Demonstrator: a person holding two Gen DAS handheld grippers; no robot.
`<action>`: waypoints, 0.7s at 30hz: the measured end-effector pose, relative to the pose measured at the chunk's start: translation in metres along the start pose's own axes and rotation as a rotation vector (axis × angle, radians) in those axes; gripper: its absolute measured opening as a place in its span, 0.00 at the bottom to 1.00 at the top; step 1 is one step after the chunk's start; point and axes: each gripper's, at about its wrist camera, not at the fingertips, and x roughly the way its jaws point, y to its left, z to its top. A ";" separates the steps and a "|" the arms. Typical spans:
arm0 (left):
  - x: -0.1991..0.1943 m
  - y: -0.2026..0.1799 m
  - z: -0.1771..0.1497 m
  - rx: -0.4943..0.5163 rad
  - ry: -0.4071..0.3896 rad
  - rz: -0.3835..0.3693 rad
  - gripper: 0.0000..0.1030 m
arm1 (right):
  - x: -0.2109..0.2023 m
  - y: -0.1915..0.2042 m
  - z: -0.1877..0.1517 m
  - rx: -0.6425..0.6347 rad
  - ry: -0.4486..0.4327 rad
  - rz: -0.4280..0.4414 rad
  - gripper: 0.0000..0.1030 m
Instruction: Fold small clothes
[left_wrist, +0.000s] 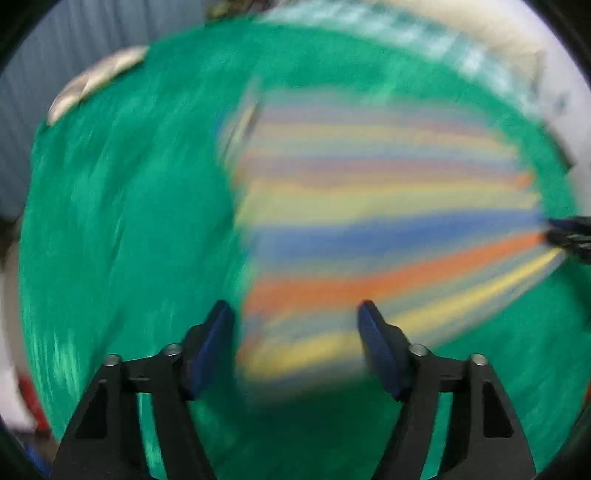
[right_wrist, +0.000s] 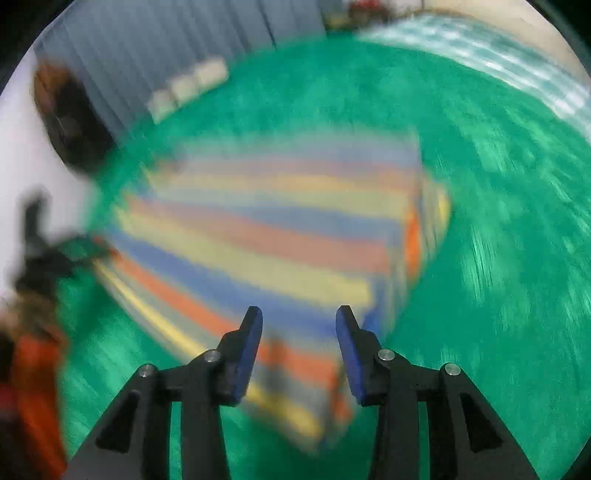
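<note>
1. The left tongs (left_wrist: 297, 314) stand wide apart, blue pads (left_wrist: 210, 347) clear of everything, nothing between them
2. The right tongs (right_wrist: 299, 317) are also released, with a narrower gap and nothing clamped between the pads (right_wrist: 245, 354)
3. Both views are heavily blurred, so fine detail is lost
4. Just beyond the left tongs lies the striped cloth (left_wrist: 369, 221), spread on the green cover (left_wrist: 129, 221); its near edge sits in the gap between the fingers as seen from this camera, though whether they touch it cannot be told
5. In the right view the cloth (right_wrist: 277, 236) reaches under and past the fingertips, its near corner hanging low between them; bands of yellow, orange, blue and grey run across it
6. At the right edge of the left view the other gripper's dark tip (left_wrist: 569, 234) sits at the cloth's far side
7. At the left edge of the right view a dark gripper shape (right_wrist: 40, 251) sits by the cloth's left corner, with an orange sleeve (right_wrist: 33, 387) below it
8. Farther off, a pale object (left_wrist: 96, 79) lies at the cover's back edge
9. Beyond the cover a grey ribbed wall (right_wrist: 184, 40) rises
</note>
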 end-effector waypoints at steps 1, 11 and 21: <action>-0.002 0.016 -0.017 -0.051 -0.011 -0.006 0.70 | 0.002 -0.004 -0.014 0.008 0.019 -0.027 0.29; -0.084 -0.030 -0.073 -0.160 -0.130 -0.026 0.89 | -0.087 0.021 -0.063 0.098 -0.123 -0.237 0.65; -0.101 -0.132 -0.122 0.118 -0.114 -0.008 0.87 | -0.083 0.040 -0.111 0.266 -0.195 -0.075 0.68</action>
